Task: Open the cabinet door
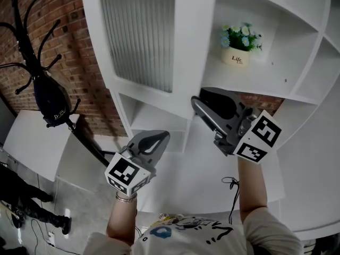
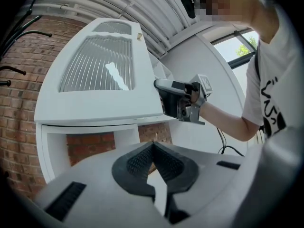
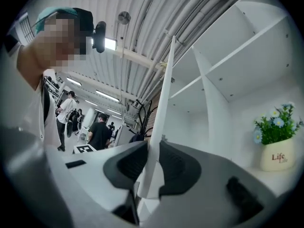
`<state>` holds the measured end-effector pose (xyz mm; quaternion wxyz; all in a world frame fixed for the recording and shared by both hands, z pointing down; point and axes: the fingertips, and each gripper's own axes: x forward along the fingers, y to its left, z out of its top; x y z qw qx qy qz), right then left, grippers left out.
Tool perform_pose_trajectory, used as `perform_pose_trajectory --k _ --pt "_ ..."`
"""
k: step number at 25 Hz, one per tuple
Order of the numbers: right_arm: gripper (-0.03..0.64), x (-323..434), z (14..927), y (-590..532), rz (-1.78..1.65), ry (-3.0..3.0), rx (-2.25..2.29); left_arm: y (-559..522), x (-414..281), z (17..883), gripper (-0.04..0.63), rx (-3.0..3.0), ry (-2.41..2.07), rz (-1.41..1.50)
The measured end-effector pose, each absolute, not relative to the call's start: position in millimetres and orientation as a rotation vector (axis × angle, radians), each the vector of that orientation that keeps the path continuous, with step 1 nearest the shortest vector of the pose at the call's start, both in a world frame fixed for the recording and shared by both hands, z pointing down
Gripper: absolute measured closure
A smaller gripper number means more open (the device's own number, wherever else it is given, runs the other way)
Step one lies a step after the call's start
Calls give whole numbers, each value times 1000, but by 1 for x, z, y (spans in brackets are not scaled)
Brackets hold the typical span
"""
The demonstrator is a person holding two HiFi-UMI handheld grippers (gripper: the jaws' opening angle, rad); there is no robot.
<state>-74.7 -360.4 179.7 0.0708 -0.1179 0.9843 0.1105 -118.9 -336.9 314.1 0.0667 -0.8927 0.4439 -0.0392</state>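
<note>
**Head view:** the cabinet door (image 1: pixel 138 36), white with a ribbed glass panel, is standing swung away from the white cabinet (image 1: pixel 303 47), leaving the shelf with the small flower pot (image 1: pixel 235 54) exposed beside it. The right gripper (image 1: pixel 201 101) is reaching up to the door's lower corner on what appears to be its free edge, where a pull would probably turn the door most easily. The left gripper (image 1: pixel 159 138) is hanging lower and to the left, apart from the door, apparently to stay out of its swing.

**Left gripper view:** the left gripper (image 2: pixel 153 148) is resting with its jaws closed tip to tip and nothing between them. It is facing the door's front (image 2: pixel 99 80), and the right gripper (image 2: pixel 164 99) is clamping at that door's right edge.

**Right gripper view:** the door is appearing edge-on as a thin white blade (image 3: pixel 164 103) running up between the jaws, and the pads (image 3: pixel 128 163) are pressing on either face. The right gripper (image 3: pixel 151 170) is thus closed on the cabinet door, and this grip across the door's thickness is serving in place of a handle. The task is judged well advanced, since the door is already standing wide of the frame.
</note>
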Motion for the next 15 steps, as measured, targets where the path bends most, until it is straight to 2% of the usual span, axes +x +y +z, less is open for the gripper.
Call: perform_pose_trajectory --k 15 --pt "518 -122 173 -251 414 2956 50 -280 -153 316 581 -2597 1554 -102"
